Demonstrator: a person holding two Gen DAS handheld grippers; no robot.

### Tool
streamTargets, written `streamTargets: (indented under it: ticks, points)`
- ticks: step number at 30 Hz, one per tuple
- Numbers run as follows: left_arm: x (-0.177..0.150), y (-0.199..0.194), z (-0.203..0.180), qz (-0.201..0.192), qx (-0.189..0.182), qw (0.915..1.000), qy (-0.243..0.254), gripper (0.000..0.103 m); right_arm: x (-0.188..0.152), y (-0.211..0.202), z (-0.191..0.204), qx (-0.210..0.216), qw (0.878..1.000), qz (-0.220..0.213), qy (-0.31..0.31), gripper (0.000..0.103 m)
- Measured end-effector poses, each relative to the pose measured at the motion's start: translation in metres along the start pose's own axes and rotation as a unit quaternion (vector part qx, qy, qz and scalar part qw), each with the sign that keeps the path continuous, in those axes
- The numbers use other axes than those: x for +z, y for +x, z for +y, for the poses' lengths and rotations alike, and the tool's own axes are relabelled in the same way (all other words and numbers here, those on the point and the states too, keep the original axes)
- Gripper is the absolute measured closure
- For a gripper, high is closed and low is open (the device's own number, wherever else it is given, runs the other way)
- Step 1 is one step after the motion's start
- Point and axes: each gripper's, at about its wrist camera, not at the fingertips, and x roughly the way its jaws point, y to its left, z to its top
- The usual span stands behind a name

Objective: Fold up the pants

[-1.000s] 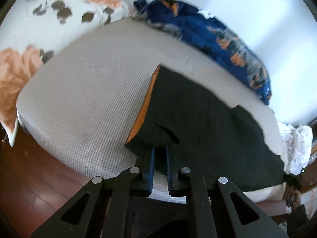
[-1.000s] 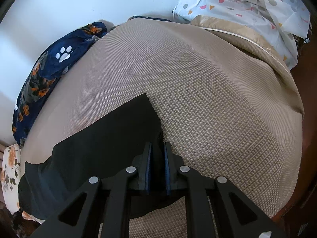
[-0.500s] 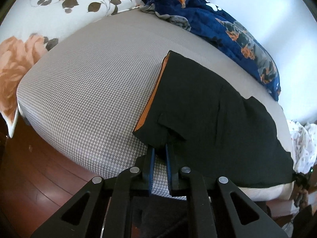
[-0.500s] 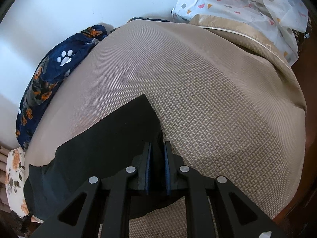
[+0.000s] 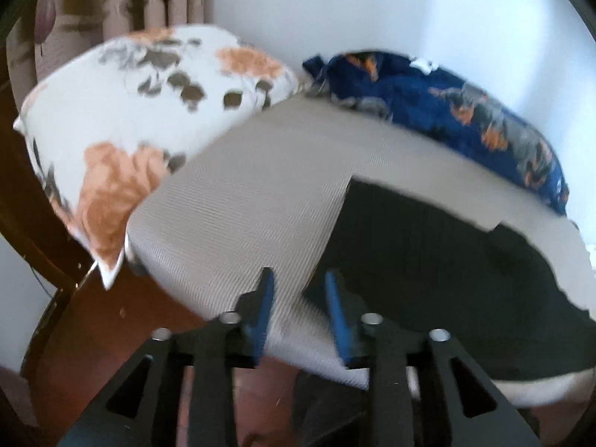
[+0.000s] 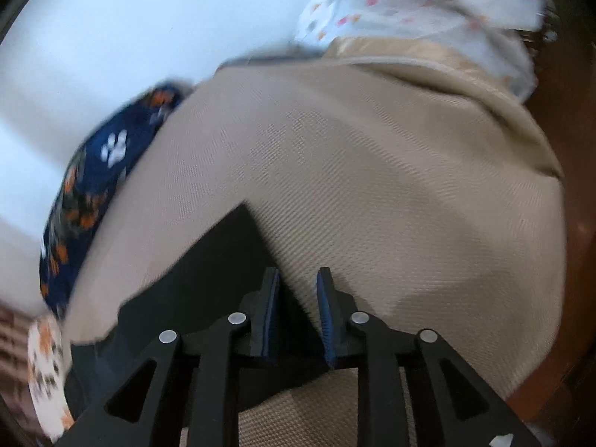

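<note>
Black pants (image 5: pixel 447 279) lie flat on the mattress (image 5: pixel 242 216), lower right of frame. Your left gripper (image 5: pixel 300 307), then right gripper (image 6: pixel 298 309), have just opened; both corners released, fingers apart, fold laid.

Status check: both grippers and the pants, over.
Left gripper open, jaws just opened, off the black pants. Right gripper open, jaws just opened, pants corner loose between them. Pants flat on beige bed cover. Nothing in the way.
</note>
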Motion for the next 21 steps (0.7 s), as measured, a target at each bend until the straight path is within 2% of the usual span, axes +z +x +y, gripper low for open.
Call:
streamTargets:
  ticks: [2,3,5,8,10,12,17,18,19,21]
  points:
    - [0.007,0.010,-0.017,0.012,-0.042,0.9989,0.014,0.049,-0.010,-0.013,0.004,0.058,0.998,0.001,0.012,0.082]
    - [0.008,0.019,-0.029,0.019,-0.049,0.9981,0.032,0.049,-0.018,-0.017,0.010,0.087,0.996,0.013,0.011,0.082]
    - [0.004,0.037,-0.052,0.024,-0.051,0.9957,0.073,0.049,-0.035,-0.018,0.017,0.110,0.993,0.036,0.008,0.082]
    - [-0.004,0.064,-0.068,0.043,-0.059,0.9923,0.100,0.049,-0.056,-0.012,0.011,0.118,0.991,0.057,0.038,0.082]
    - [-0.012,0.078,-0.070,0.060,-0.048,0.9918,0.103,0.049,-0.063,-0.008,0.002,0.121,0.989,0.057,0.061,0.082]
    - [-0.020,0.082,-0.070,0.051,-0.043,0.9914,0.112,0.049,-0.066,-0.005,-0.008,0.113,0.989,0.045,0.084,0.082]
    - [-0.021,0.084,-0.073,0.050,-0.041,0.9909,0.118,0.046,-0.068,0.003,-0.032,0.141,0.974,0.009,0.178,0.080]
    - [-0.022,0.085,-0.073,0.049,-0.040,0.9907,0.120,0.045,-0.068,0.005,-0.031,0.145,0.972,0.004,0.184,0.077]
    - [-0.022,0.085,-0.073,0.049,-0.040,0.9905,0.122,0.044,-0.072,0.004,-0.029,0.155,0.968,-0.009,0.196,0.069]
    - [-0.023,0.085,-0.075,0.048,-0.038,0.9900,0.128,0.043,-0.075,0.006,-0.024,0.178,0.965,-0.008,0.193,0.058]
